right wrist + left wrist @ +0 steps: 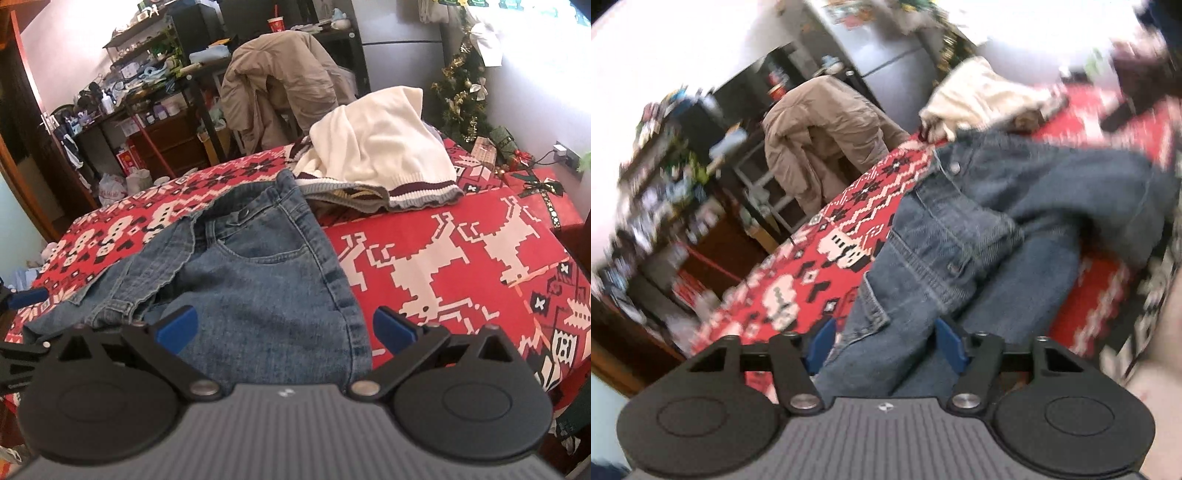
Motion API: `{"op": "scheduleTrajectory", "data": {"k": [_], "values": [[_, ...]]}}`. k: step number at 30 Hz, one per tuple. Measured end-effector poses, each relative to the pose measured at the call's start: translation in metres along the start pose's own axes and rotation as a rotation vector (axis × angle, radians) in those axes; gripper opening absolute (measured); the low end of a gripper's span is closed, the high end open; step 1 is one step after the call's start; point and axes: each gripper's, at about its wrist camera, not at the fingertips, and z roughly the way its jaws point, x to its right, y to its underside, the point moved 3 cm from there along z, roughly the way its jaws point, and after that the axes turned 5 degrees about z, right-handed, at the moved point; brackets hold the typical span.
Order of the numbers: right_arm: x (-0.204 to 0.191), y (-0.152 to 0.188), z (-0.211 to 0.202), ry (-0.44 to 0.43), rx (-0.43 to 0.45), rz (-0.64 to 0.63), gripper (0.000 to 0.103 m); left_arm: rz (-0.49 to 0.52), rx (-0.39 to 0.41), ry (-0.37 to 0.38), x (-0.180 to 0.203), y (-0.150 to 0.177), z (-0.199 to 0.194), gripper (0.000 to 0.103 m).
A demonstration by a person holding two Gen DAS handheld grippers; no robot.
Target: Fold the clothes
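On red patterned cloth (461, 258), jeans (258, 266) lie between both spread tongs (886, 345) (284, 330).

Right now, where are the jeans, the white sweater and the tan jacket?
jeans (266, 273): right wrist view, on the front pocket panel.
white sweater (376, 147): right wrist view, on its cream knit body.
tan jacket (280, 77): right wrist view, on the shoulder draped over the chair.

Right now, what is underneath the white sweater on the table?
The white sweater lies heaped on a grey striped knit garment, whose edge shows beneath it, on the red patterned tablecloth. Beside them lie the jeans. Anything deeper in the pile is covered.
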Motion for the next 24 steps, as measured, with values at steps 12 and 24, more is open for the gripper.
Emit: {"op": "scheduleTrajectory", "data": {"k": [12, 24], "values": [[0.001, 0.002, 0.006, -0.028, -0.049, 0.047, 0.102, 0.391, 0.023, -0.12, 0.039, 0.012, 0.012, 0.058], [0.007, 0.002, 0.01, 0.043, -0.063, 0.016, 0.102, 0.034, -0.039, -0.351, -0.017, 0.003, 0.036, 0.039]]}}
